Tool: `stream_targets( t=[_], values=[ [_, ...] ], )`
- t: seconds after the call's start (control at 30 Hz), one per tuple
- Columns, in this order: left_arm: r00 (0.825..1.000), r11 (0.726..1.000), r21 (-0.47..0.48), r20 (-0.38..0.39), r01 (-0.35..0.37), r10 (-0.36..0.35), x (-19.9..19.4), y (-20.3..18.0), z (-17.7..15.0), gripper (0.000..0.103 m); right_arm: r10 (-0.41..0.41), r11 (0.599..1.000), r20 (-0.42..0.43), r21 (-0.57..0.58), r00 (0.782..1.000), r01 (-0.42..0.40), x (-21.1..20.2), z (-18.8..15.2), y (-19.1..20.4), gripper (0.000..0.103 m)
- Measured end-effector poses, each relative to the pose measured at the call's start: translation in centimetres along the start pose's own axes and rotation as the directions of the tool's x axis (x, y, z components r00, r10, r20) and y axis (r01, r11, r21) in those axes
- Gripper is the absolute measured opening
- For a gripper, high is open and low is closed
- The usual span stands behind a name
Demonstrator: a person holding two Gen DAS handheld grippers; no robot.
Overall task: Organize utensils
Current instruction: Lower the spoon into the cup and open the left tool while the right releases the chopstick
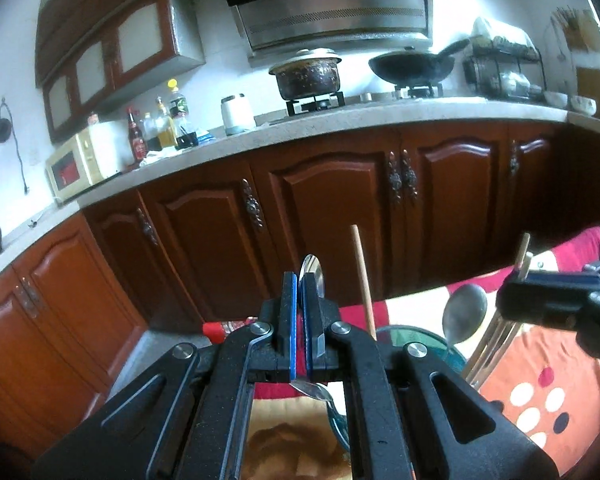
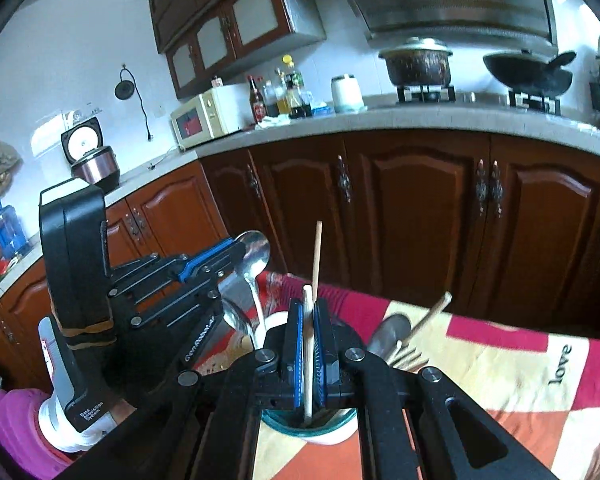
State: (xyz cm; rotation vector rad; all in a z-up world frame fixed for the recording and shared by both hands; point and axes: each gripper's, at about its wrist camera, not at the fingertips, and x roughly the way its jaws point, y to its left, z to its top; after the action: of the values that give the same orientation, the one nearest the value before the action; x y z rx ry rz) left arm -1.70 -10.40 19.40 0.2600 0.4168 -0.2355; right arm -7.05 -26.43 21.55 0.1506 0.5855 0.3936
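Left wrist view: left gripper (image 1: pixel 300 280) clamped tight on a metal spoon (image 1: pixel 314 274), bowl poking up past the fingertips, handle tip showing below the jaws. Held up in the air, above the table edge, kitchen cabinets behind.

Over on the right wrist view: right gripper (image 2: pixel 309 312) pinched on a single wooden chopstick (image 2: pixel 309 356), held upright, lower end dipping into a teal-rimmed glass cup (image 2: pixel 284 426) right under the jaws. Second chopstick (image 2: pixel 317 256) standing just behind, also upright, lower end hidden, so resting place not clear. Left gripper (image 2: pixel 236 254) visible here too, spoon (image 2: pixel 256 256) gripped at the neck, beside a white cup (image 2: pixel 274 320).

Progress, judged from the layout: roughly midway. Both tools loaded, neither load let go yet. Further right on the patterned tablecloth (image 2: pixel 500 360), still waiting: another spoon (image 2: pixel 390 334), a wooden stick (image 2: pixel 430 316) and what looks like a bundle of chopsticks (image 2: pixel 410 358), leaning together, container if any not visible.

Left to do, apparently: drop the chopstick in the glass, park the spoon, then collect the remaining pile.
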Motion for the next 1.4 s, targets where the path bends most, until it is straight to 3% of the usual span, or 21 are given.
stream_targets(
  t=[0.27, 0.47, 0.77, 1.0, 1.1, 1.17, 1.23, 1.4],
  values=[
    [0.999, 1.000, -0.015, -0.033, 0.011, -0.011, -0.1, -0.5, -0.7, 0.001, 0.007, 1.000, -0.063, 0.031, 0.998, -0.005, 1.3, -1.7, -1.0, 0.005],
    [1.000, 0.999, -0.048, -0.008, 0.003, -0.004, -0.3, 0.3, 0.7, 0.001, 0.002, 0.999, -0.062, 0.035, 0.998, 0.001, 1.1, -1.9, -1.0, 0.005],
    [0.998, 0.998, -0.025, -0.043, 0.052, -0.053, -0.7, -2.0, -0.7, 0.001, -0.006, 0.998, -0.073, 0.056, 0.997, 0.010, 1.5, -2.3, -1.6, 0.005],
    [0.994, 0.997, -0.032, -0.078, 0.070, -0.072, -0.5, -2.8, -1.4, 0.002, -0.031, 0.993, -0.082, 0.111, 0.996, 0.040, 1.7, -2.8, -3.1, 0.006],
    [0.992, 0.995, -0.050, -0.091, 0.083, -0.087, -0.5, -2.5, -1.4, 0.002, -0.005, 0.987, -0.101, 0.159, 0.995, 0.021, 1.8, -3.2, -3.8, 0.006],
    [0.988, 0.991, -0.079, -0.109, 0.104, -0.112, -0.5, -2.1, -1.4, 0.002, -0.005, 0.985, -0.103, 0.171, 0.995, 0.022, 1.5, -3.3, -3.8, 0.010],
    [0.983, 0.986, -0.110, -0.125, 0.123, -0.137, -0.5, -1.8, -1.3, 0.002, -0.015, 0.985, -0.099, 0.171, 0.995, 0.032, 1.2, -3.4, -3.8, 0.029],
    [0.973, 0.973, -0.170, -0.146, 0.155, -0.180, -0.8, -0.9, -1.3, 0.009, -0.010, 0.981, -0.079, 0.194, 0.997, 0.026, -0.1, -3.8, -4.0, 0.031]
  ],
)
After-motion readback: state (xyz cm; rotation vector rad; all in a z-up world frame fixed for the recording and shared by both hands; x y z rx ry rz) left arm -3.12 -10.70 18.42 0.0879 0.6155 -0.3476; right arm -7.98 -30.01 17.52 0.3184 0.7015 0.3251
